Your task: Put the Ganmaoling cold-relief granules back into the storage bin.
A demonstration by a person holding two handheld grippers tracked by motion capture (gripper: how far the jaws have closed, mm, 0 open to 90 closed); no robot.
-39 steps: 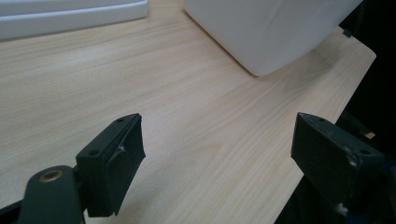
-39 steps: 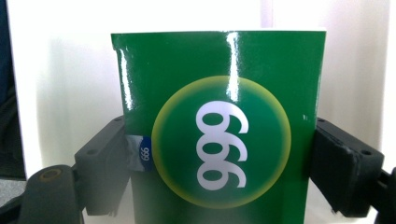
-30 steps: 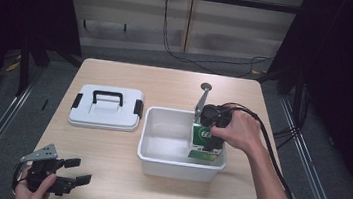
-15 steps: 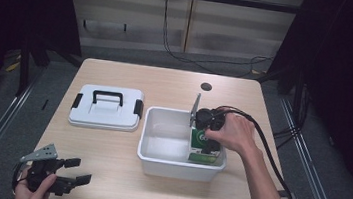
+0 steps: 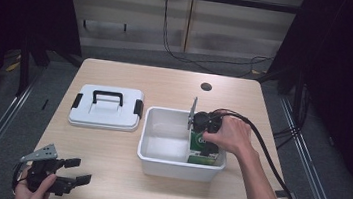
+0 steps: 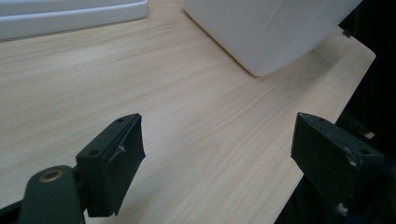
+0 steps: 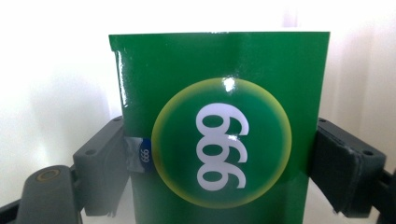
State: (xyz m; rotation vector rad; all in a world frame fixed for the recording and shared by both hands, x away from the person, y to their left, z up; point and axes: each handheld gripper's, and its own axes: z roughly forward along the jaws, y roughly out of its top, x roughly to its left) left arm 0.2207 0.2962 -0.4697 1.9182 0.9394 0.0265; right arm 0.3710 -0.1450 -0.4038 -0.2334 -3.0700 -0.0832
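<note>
A green box (image 7: 219, 121) marked with white digits in a yellow-ringed circle sits between the jaws of my right gripper (image 7: 219, 158), which is shut on its two sides. In the high view the green box (image 5: 201, 147) stands low inside the white bin (image 5: 157, 165), at its right end, with my right gripper (image 5: 206, 125) and the hand above it. My left gripper (image 5: 75, 178) rests open near the table's front left corner, nothing between its jaws. In the left gripper view my left gripper (image 6: 217, 154) hovers over bare wood, the white bin (image 6: 271, 32) farther off.
A white lid with a black handle (image 5: 107, 105) lies flat left of the bin. A small round hole (image 5: 206, 87) is in the table top at the back. The right gripper's cable (image 5: 268, 160) runs off the table's right side.
My right gripper has carried the green box down and toward the front, deeper into the bin. The left gripper has stayed where it was.
</note>
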